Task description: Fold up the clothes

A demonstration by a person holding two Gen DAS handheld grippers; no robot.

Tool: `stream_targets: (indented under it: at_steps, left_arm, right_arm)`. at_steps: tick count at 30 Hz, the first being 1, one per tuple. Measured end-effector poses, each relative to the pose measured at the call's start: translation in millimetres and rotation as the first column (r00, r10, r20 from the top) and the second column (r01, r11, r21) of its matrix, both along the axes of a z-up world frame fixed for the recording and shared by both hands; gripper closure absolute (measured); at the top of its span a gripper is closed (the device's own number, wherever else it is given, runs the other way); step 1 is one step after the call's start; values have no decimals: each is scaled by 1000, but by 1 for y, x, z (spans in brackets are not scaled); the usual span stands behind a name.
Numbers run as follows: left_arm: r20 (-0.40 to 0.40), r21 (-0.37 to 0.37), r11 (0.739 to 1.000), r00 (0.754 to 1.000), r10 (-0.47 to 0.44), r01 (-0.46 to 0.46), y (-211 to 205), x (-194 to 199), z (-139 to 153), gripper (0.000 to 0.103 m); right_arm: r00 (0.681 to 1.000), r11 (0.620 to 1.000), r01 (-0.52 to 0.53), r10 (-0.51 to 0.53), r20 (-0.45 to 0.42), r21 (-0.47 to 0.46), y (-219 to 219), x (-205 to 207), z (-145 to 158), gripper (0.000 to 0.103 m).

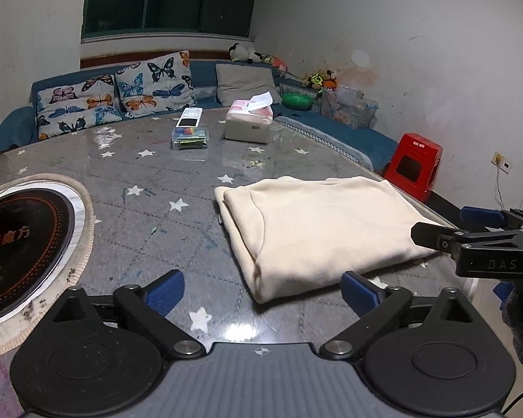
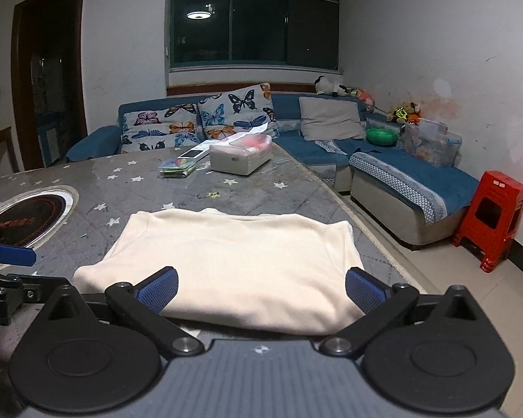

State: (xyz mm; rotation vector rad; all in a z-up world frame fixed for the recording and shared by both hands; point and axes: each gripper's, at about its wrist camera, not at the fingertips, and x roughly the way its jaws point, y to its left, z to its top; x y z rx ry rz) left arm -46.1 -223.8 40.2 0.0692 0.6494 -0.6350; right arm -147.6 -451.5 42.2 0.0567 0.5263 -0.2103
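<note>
Both claws are being held wide open with nothing gripped: the left gripper (image 1: 263,291) over bare table (image 1: 150,195), the right gripper (image 2: 261,289) just short of the near edge of the folded cream garment (image 2: 233,261). The garment, lying flat near the table's right edge, is being judged soft, light and floppy, best pinched at its thick folded edges or corners. Beyond it, a tissue box (image 2: 240,156) is being left untouched.

A cream garment (image 2: 233,261) lies folded flat on the table's right side.
</note>
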Motion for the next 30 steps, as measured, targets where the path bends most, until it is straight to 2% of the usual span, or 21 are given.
stream_targets:
  at_steps: [5,22,30]
  left_arm:
    - [29,20,1000,1000,5,-5,3,-11,-1,0]
    - [30,40,998,999,39,-40,12,-27,-5,0]
    - [56,38,998,998,43,-45,12,-34,-2,0]
  right_arm:
    - [1000,1000,27,-27,5,-2,5,-11,-4,0]
    - [998,998,68,-68,2,9,17,-27,-15,0]
    - [998,998,65,-65,8,14,21,-33,-14,0]
